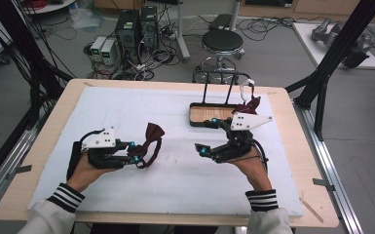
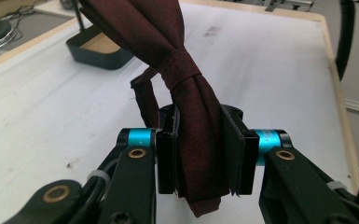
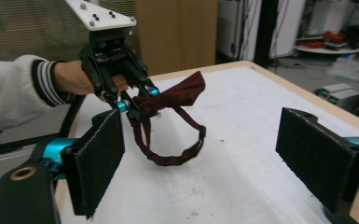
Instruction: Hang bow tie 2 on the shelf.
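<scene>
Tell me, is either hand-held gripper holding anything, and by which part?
The left hand-held gripper grips the dark red bow tie by one wing, beside the knot. The right hand-held gripper is open and holds nothing.

Bow tie (image 1: 151,141) in left tool (image 1: 132,155), tray (image 1: 213,117) behind right tool (image 1: 210,136).

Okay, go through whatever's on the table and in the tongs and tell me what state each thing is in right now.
Left tongs: shut on the bow tie.
Bow tie: held up off the table, strap loop hanging below.
Right tongs: open, nothing between the pads.
Tray: upright at the far side of the white mat.
</scene>
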Demonstrator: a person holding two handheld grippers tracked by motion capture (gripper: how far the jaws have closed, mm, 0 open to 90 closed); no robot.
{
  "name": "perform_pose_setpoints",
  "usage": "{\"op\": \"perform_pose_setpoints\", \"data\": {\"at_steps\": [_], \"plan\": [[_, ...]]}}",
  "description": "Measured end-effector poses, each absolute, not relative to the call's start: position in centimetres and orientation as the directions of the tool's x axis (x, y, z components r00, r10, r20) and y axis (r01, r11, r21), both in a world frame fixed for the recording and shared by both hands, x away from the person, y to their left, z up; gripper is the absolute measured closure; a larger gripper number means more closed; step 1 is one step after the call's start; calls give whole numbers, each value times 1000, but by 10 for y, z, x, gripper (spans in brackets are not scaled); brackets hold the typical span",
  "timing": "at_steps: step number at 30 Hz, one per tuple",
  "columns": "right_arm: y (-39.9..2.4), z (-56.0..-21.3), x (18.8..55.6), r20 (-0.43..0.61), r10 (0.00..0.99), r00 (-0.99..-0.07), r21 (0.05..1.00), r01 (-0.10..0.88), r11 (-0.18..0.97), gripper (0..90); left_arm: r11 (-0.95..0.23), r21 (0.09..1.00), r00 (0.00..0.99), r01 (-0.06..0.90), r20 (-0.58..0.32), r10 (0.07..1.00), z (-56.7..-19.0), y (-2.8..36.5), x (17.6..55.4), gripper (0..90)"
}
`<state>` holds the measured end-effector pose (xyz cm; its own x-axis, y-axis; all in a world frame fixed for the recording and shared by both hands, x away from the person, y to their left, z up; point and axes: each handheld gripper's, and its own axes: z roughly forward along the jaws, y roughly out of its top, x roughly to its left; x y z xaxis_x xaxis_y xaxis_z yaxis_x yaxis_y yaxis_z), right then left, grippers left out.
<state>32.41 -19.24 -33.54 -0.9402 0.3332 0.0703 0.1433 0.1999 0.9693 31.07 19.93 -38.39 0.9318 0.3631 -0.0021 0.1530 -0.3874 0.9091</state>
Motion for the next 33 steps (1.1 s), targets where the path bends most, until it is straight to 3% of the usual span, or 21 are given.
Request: {"op": "perform_pose_setpoints", "data": {"at_steps": [24,33], "plan": [[-141,-328,363,168,160,-973,913,215,347,293,-370,929,977,27,54,206,-373,170,312,690],[-129,-330,369,219,125,-968,895,250,370,414,-344,939,981,-12,77,176,-373,166,313,690]]}}
